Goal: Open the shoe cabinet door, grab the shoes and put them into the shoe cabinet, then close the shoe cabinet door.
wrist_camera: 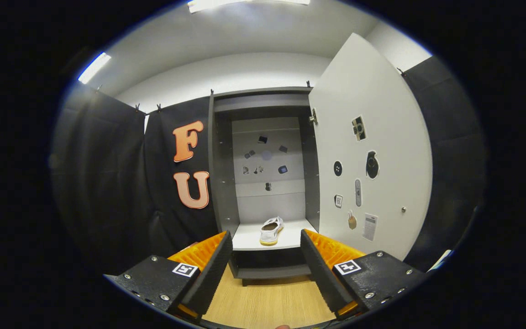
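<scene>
The tall grey shoe cabinet (223,183) stands straight ahead with its white door (372,151) swung wide open to the right. One white shoe (271,230) with a yellowish sole rests on the cabinet's white shelf (249,240), toe pointing toward me. My gripper (266,267) is open, its two fingers spread wide with nothing between them. The shoe lies beyond the fingertips, in line with the gap.
The door carries several stickers and a small knob (403,209) near its far edge. More stickers dot the cabinet's back panel (267,160). Black cloth walls flank the cabinet on both sides. A light wooden floor (267,301) lies below the fingers.
</scene>
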Motion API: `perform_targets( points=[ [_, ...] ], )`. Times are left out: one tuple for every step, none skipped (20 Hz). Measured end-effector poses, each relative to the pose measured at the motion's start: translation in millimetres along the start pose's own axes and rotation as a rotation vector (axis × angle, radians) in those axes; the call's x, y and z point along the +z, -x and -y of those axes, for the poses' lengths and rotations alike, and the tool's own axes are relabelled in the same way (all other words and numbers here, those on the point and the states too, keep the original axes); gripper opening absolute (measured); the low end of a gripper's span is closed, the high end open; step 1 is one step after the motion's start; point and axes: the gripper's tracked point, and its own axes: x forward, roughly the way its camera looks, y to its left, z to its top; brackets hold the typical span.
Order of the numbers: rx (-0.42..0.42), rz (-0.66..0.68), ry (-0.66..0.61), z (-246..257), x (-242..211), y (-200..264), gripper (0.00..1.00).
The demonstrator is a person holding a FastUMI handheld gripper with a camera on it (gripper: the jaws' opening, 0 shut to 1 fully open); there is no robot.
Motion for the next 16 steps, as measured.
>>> perform_targets(
  points=[
    [0.001,0.005,0.005,0.6,2.8,6.3,0.93],
    [-0.001,0.006,0.010,2.4,3.7,12.0,0.93],
    [-0.002,0.009,0.010,1.9,4.0,11.3,0.93],
    [-0.001,0.013,0.009,3.0,3.9,11.9,0.93],
    [-0.002,0.012,0.007,5.8,3.7,16.6,0.93],
    [-0.004,0.008,0.005,9.4,3.1,20.7,0.93],
    [-0.005,0.003,0.001,13.1,2.6,27.0,0.93],
    [-0.008,0.000,-0.002,17.5,2.8,30.9,0.93],
    [-0.013,-0.003,-0.005,22.2,2.3,33.3,0.93],
    [-0.020,-0.003,-0.006,28.2,2.8,35.4,0.93],
    [-0.030,-0.002,-0.006,36.3,2.5,35.9,0.93],
    [-0.045,-0.004,-0.006,47.4,1.7,38.3,0.93],
    [-0.061,-0.004,-0.010,59.2,1.5,40.9,0.93],
    [-0.083,-0.004,-0.013,73.6,2.2,44.9,0.93],
    [-0.108,-0.003,-0.014,89.4,2.6,49.6,0.93],
    [-0.134,-0.003,-0.014,106.8,2.7,55.4,0.93]
  ],
)
